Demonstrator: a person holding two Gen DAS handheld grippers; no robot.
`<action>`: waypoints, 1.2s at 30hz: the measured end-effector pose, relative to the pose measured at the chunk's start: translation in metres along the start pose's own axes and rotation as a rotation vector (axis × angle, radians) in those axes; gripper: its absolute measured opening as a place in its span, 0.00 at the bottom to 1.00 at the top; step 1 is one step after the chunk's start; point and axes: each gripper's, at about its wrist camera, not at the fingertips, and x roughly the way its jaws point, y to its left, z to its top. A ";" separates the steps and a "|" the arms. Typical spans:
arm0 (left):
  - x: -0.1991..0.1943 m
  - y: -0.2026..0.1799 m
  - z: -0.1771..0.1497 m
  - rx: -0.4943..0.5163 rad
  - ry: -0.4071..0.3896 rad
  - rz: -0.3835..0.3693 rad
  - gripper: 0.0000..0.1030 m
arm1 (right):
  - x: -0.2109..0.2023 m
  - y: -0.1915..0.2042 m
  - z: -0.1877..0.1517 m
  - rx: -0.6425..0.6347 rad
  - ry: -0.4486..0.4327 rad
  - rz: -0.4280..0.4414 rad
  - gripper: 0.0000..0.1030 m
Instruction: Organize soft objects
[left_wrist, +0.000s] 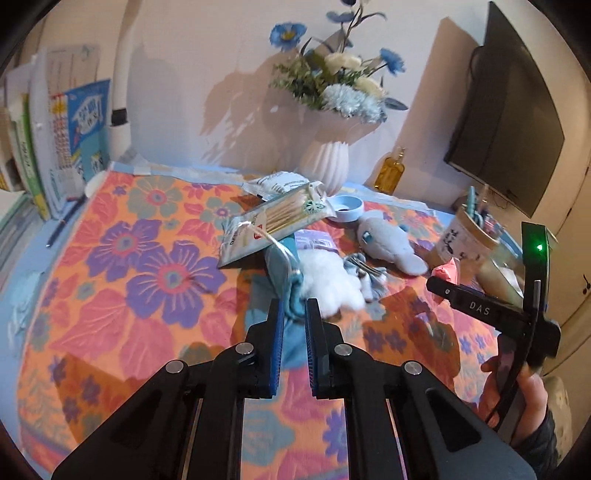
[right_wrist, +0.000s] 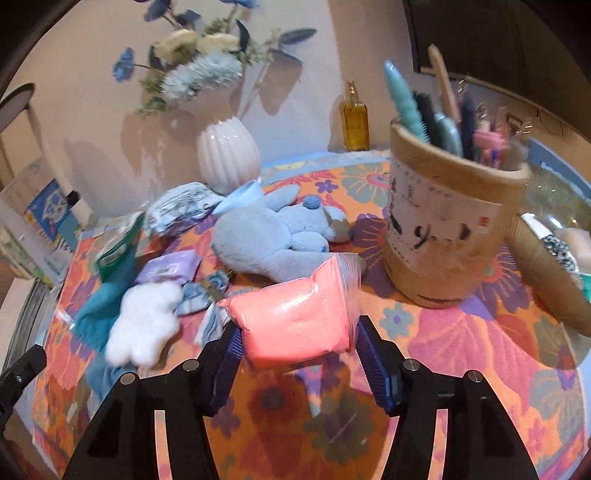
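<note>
On the flowered tablecloth lies a heap of soft things. In the left wrist view my left gripper is shut on a teal cloth at the heap's near edge. A white fluffy toy lies against the cloth, just right of the jaws. In the right wrist view my right gripper is shut on a pink soft pack in a clear bag, with both pads against its sides. A grey plush toy lies behind the pack, and the white fluffy toy is to its left.
A tan cup of combs and brushes stands close on the right. A white vase with flowers, an amber bottle and a blue dish stand at the back. A bag of cotton swabs leans on the heap. Books line the left edge.
</note>
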 end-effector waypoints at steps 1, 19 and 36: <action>-0.002 0.001 -0.002 0.005 0.001 0.009 0.08 | -0.005 -0.001 -0.003 -0.005 -0.002 0.007 0.57; 0.062 -0.015 0.031 0.009 0.063 0.064 0.52 | -0.001 -0.004 -0.021 -0.048 0.077 -0.002 0.57; -0.007 0.013 0.029 -0.030 -0.050 -0.111 0.06 | -0.004 0.026 -0.031 -0.335 0.084 0.040 0.61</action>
